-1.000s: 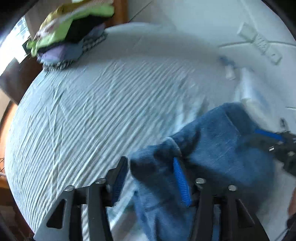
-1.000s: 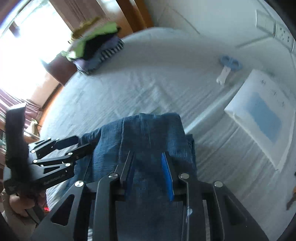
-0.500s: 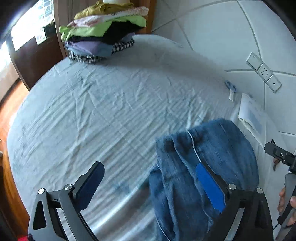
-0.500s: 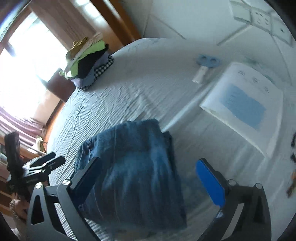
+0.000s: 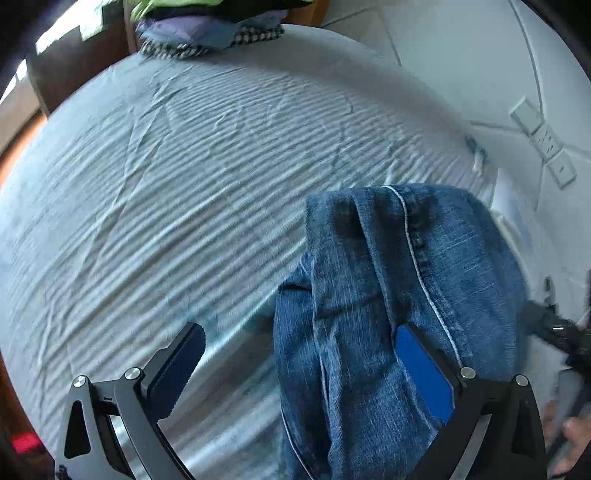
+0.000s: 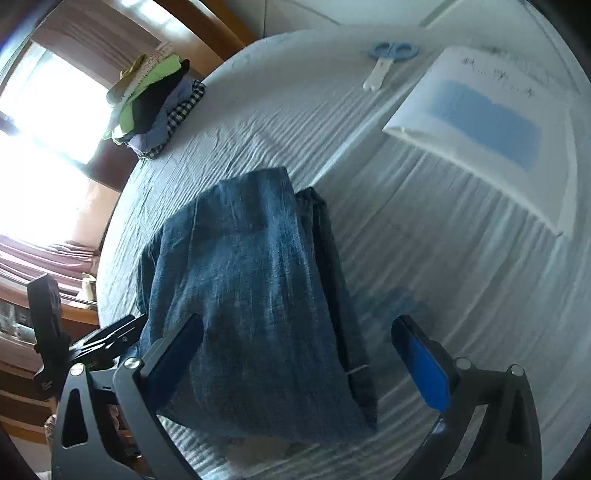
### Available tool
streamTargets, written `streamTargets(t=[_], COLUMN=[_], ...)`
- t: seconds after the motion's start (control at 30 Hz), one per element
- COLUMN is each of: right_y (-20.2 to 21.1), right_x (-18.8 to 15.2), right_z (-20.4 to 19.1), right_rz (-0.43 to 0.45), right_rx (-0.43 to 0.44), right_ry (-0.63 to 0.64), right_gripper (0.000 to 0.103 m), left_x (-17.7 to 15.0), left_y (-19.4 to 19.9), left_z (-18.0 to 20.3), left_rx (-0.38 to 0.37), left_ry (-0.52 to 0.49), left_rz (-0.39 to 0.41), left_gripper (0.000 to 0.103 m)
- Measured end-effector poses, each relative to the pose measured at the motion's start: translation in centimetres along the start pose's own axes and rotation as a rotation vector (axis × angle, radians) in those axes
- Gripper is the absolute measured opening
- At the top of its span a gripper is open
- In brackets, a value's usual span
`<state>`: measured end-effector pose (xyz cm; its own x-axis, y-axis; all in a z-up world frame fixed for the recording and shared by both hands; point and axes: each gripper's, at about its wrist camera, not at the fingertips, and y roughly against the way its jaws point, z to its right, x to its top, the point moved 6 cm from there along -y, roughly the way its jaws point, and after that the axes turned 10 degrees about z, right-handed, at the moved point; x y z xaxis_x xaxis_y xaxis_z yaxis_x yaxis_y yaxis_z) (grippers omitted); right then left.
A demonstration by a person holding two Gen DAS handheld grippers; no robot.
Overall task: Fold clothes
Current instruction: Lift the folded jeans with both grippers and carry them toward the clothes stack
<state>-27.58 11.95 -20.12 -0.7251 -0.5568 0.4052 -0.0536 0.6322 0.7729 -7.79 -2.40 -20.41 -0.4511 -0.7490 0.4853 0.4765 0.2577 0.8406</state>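
Note:
Folded blue jeans [image 5: 399,280] lie on the striped grey-white bedsheet [image 5: 184,206]; they also show in the right wrist view [image 6: 255,295]. My left gripper [image 5: 299,350] is open, just above the jeans' near left edge, holding nothing. My right gripper [image 6: 299,347] is open wide over the jeans' near end, also empty. The left gripper shows at the left edge of the right wrist view [image 6: 110,339].
A pile of folded clothes [image 6: 155,107] sits at the bed's far corner, also in the left wrist view [image 5: 210,26]. Blue scissors [image 6: 388,59] and a white-and-blue booklet [image 6: 484,122] lie near the wall. Wall sockets [image 5: 543,144] are on the right.
Both grippers were shut on the jeans a second ago; they have opened and let go, and the jeans now rest folded on the bed. Both have pulled back slightly.

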Motion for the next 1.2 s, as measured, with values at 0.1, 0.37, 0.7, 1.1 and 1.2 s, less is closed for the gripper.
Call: streamTargets(t=[0.1, 0.37, 0.7, 1.1, 1.2], right_y=[-0.3, -0.7, -1.9, -1.9, -2.0], right_x=[-0.1, -0.3, -1.7, -2.5, -2.2], right_z=[-0.1, -0.4, -2.5, -2.5, -2.3], right_rz=[-0.004, -0.027, -0.07, -0.092, -0.095], right_rx=[0.014, 0.024, 0.048, 0.046, 0.053], right_ry=[-0.002, 0.01, 0.063, 0.055, 0.045], right_gripper=[0.103, 0.103, 0.073, 0.071, 0.071], left_x=[-0.1, -1.2, -1.5, -2.1, -1.7], left_y=[0.7, -3.0, -2.5, -2.7, -2.9], left_z=[0.0, 0.6, 2.9, 2.6, 2.7], left_rx=[-0.039, -0.034, -0.086, -0.146, -0.141], left_ry=[0.028, 0.044, -0.044, -0.016, -0.015], left_rz=[0.003, -0.051, -0.036, -0.052, -0.045], left_gripper=[0.103, 0.103, 0.063, 0.059, 0.064])
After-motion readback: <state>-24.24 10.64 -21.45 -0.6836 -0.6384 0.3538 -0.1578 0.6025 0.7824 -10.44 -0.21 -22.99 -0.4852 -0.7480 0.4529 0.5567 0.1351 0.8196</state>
